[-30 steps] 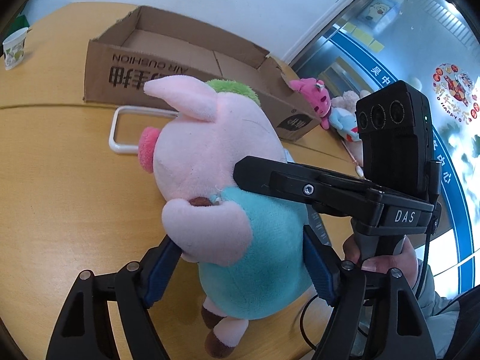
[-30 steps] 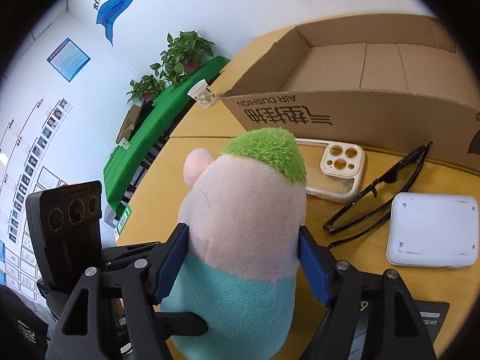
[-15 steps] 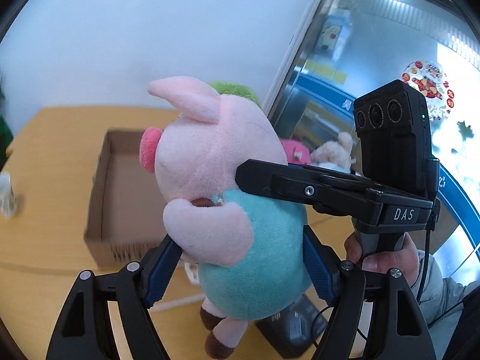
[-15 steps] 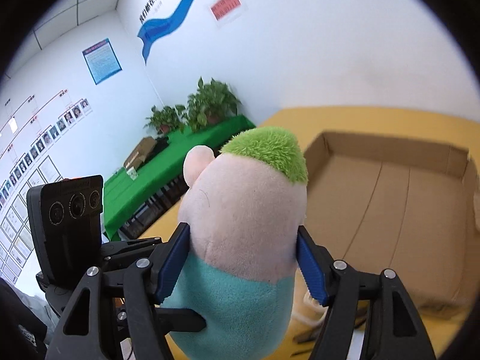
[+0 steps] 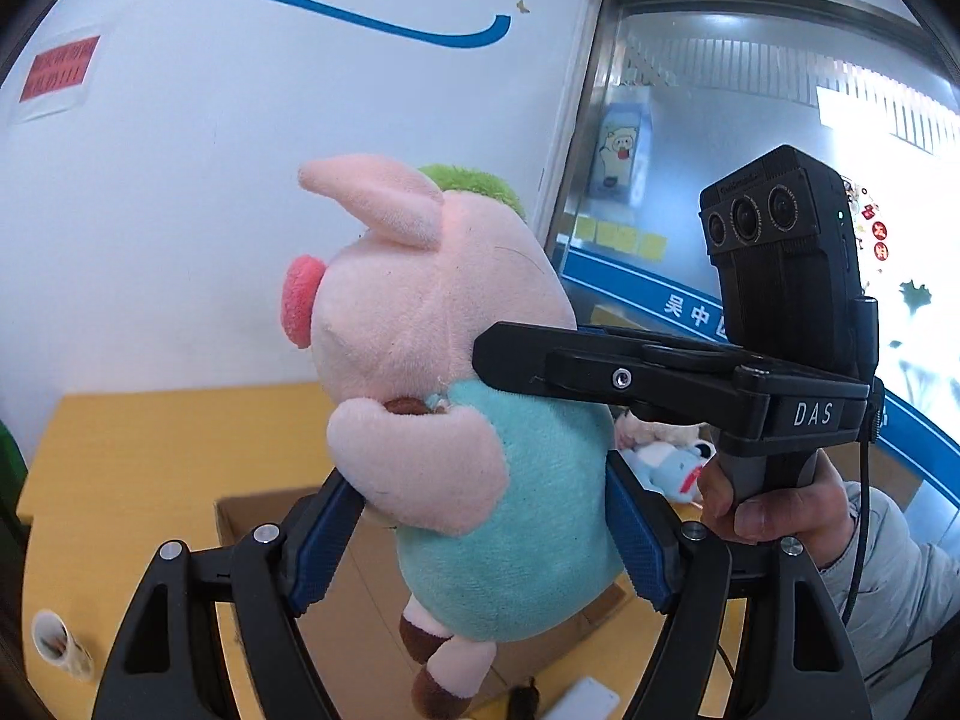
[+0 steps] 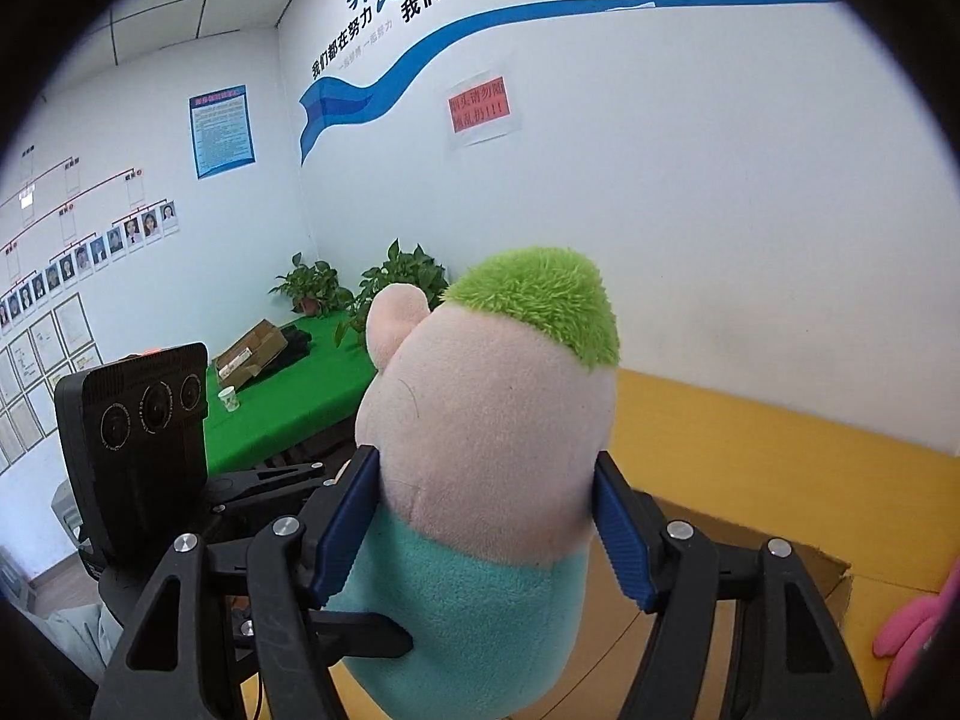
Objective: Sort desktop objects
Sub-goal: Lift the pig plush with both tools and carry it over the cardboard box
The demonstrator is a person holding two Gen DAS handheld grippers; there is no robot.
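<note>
A plush pig [image 5: 456,420] with a pink head, green hair tuft and teal shirt hangs in the air, upright, well above the yellow table [image 5: 150,444]. My left gripper [image 5: 480,540] is shut on its teal body, a blue pad on each side. From behind, my right gripper [image 6: 486,534] is shut on the pig [image 6: 492,432] where head meets body. The right gripper's black finger [image 5: 540,360] crosses the pig's neck in the left wrist view. An open cardboard box [image 5: 252,516] lies below the pig, its rim [image 6: 750,534] also showing in the right wrist view.
A paper cup [image 5: 60,651] stands at the table's left. Small plush toys [image 5: 666,462] lie beyond the box, and a pink one [image 6: 912,630] lies at the right. A white flat item [image 5: 585,702] is below. A person's hand [image 5: 774,510] holds the right gripper's handle. A white wall is close behind.
Both grippers have lifted the pig high off the table together, still holding it the same way. The box, once at pig level, has dropped low in both views and the wall fills them.
</note>
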